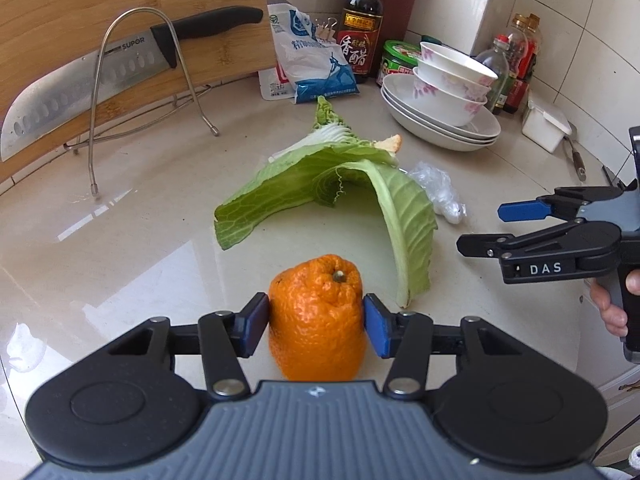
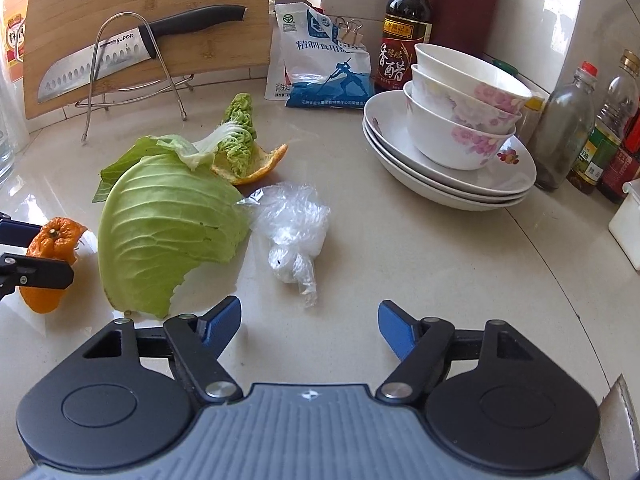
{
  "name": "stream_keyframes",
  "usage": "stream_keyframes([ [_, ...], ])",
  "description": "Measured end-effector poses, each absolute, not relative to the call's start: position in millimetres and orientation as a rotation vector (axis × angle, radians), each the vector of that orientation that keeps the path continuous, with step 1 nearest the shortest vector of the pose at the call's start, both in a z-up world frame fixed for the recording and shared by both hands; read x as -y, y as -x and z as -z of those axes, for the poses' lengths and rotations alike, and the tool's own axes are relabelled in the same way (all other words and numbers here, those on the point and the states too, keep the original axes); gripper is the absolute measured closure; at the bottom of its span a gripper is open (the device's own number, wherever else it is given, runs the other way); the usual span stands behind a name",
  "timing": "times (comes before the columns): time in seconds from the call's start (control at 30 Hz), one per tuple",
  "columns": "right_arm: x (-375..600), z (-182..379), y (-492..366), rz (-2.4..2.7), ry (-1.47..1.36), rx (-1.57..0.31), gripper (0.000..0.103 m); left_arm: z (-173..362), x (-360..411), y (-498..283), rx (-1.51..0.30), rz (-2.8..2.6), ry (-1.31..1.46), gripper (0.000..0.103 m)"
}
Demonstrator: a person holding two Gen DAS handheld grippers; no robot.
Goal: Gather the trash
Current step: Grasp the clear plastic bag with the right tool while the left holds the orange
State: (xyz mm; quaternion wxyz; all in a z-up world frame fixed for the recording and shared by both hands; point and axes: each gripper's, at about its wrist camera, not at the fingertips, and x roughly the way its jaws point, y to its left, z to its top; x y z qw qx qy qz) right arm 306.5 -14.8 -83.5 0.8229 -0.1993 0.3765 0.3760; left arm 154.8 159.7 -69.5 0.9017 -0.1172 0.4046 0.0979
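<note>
- Trash lies scattered on the desk [image 2: 400,264]: an orange peel shell [image 1: 318,316], a large cabbage leaf [image 2: 168,232], a smaller crinkled leaf [image 2: 240,132] lying over a second peel piece [image 2: 256,168], and a crumpled plastic wrap [image 2: 294,236].
- We find the left gripper [image 1: 316,326] with its blue fingers [image 1: 256,322] pressed against both flanks of the orange peel shell, which stands upright near the desk's front, just beside the cabbage leaf's lower edge.
- We cannot tell whether the shell is lifted clear of the desk or resting on it.
- We find the right gripper [image 2: 310,326] spread wide and holding nothing, poised just short of the plastic wrap.
- Risk, in our judgement: the shell is hollow and soft, so firm pressure may collapse it and let it slip from the fingers.
- Risk: the cabbage leaf arches close beside the shell; a sideways withdrawal may drag the leaf along.
- Risk: the plastic wrap is thin and springy, and fingers closing on its loose tail may pinch only film and lose it.
- Risk: stacked bowls on plates [image 2: 452,152], a vinegar bottle [image 2: 404,36] and a knife [image 2: 104,60] on its rack stand behind the trash; an overlong reach may strike them.
</note>
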Motion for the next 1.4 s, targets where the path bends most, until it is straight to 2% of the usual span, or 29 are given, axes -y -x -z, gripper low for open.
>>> stream_keyframes([
  [0.5, -15.5, 89.3, -334.6, -0.872, 0.417, -0.796, 0.052, 69.4, -166.3, -161.1, -0.843, -0.241, 0.242, 0.052],
  [0.63, -17.9, 89.7, -335.2, -0.887, 0.414, -0.796, 0.062, 69.8, -166.6, -161.8, -0.847, -0.244, 0.24, 0.053],
  [1.4, 28.2, 59.1, -291.8, -0.866, 0.401, -0.778, 0.063, 52.2, -140.0, -148.2, -0.879, -0.129, 0.152, 0.054],
])
